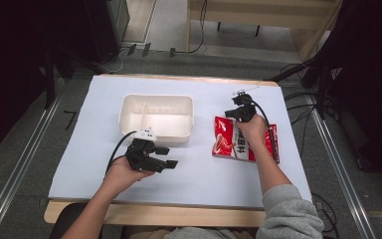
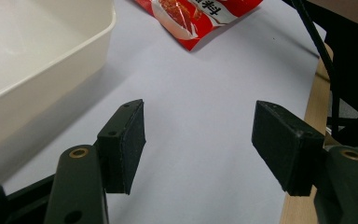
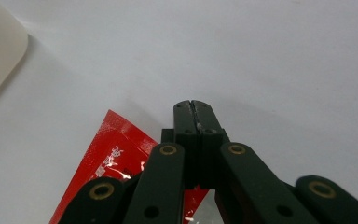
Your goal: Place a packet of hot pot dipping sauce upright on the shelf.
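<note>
White paper covers the table [image 1: 94, 169], which stands on a grey floor with cables trailing at twelve o'clock. Toward ten o'clock of the table's middle sits a cream plastic tub [image 1: 156, 118] with a thin divider inside. At three o'clock of the tub, well apart from it, a red snack packet [image 1: 229, 142] lies flat on the paper. The left gripper [image 1: 166, 157] hovers just beside the tub's near wall, at six o'clock of it, jaws spread wide with nothing between them. The right gripper [image 1: 238, 105] sits over the packet's far end, at its twelve o'clock; its jaws are pressed fully together, and whether they pinch the packet's edge cannot be told.
</note>
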Available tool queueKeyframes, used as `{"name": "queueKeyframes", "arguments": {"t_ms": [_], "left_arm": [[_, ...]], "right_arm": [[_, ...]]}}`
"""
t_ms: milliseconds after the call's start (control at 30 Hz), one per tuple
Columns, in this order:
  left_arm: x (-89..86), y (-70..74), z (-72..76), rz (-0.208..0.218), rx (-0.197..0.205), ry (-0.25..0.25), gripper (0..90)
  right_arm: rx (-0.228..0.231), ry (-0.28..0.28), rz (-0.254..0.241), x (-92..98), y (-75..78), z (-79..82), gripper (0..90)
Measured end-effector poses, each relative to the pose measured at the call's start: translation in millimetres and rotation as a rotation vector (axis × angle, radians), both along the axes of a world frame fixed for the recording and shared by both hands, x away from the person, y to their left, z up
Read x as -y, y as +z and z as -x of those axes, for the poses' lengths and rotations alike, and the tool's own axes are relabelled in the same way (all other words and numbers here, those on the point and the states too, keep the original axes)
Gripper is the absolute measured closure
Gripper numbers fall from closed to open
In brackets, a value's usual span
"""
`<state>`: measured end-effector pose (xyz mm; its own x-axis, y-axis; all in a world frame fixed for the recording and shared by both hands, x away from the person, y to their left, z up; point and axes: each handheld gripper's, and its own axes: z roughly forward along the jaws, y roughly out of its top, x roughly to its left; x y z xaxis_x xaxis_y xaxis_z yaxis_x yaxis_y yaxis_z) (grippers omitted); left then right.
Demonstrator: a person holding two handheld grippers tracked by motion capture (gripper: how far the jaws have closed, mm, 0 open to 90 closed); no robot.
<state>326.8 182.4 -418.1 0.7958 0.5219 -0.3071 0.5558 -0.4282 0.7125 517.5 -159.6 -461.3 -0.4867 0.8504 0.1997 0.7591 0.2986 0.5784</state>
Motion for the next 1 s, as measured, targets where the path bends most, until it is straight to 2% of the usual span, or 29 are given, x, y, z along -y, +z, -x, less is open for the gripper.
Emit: {"name": "queueKeyframes", "arguments": {"t_ms": [33,67,133,233,400,467,633,767,933,1000], "left_arm": [[0.0,0.2,0.0,-0.006,0.0,0.002,35.6],[0.1,0.2,0.0,-0.011,0.0,0.003,35.6],[0.5,-0.5,-0.2,-0.003,0.0,0.003,35.6],[1.1,-0.8,-0.1,-0.007,0.003,-0.002,35.6],[2.0,-0.2,0.8,-0.01,0.006,-0.002,35.6],[1.7,-0.1,0.6,-0.011,0.006,-0.002,35.6],[1.2,-0.7,0.0,-0.009,0.007,-0.004,35.6],[1.7,-0.2,0.7,-0.01,0.008,-0.003,35.6],[3.0,-0.2,0.8,-0.014,0.007,-0.002,35.6],[4.1,-0.5,1.1,-0.019,0.005,-0.008,35.6]], "right_arm": [[0.0,0.0,0.0,0.0,0.0,0.0,90.0],[-0.002,0.01,0.022,-1.2,-2.5,0.7,90.0],[-0.01,0.009,0.015,-0.9,-2.4,0.5,90.0],[-0.012,0.042,0.012,-0.1,-2.6,0.7,90.0],[-0.004,0.018,0.016,0.8,-2.3,-4.3,90.0],[-0.007,0.004,0.004,-0.1,-3.3,-7.2,90.0],[-0.019,0.046,0.01,-0.5,-2.6,-6.5,90.0],[-0.01,0.053,-0.013,-0.4,-4.4,-1.2,90.0],[-0.017,0.093,-0.06,1.7,-5.2,8.0,90.0],[-0.008,0.109,-0.057,0.4,-4.8,11.3,90.0]]}}
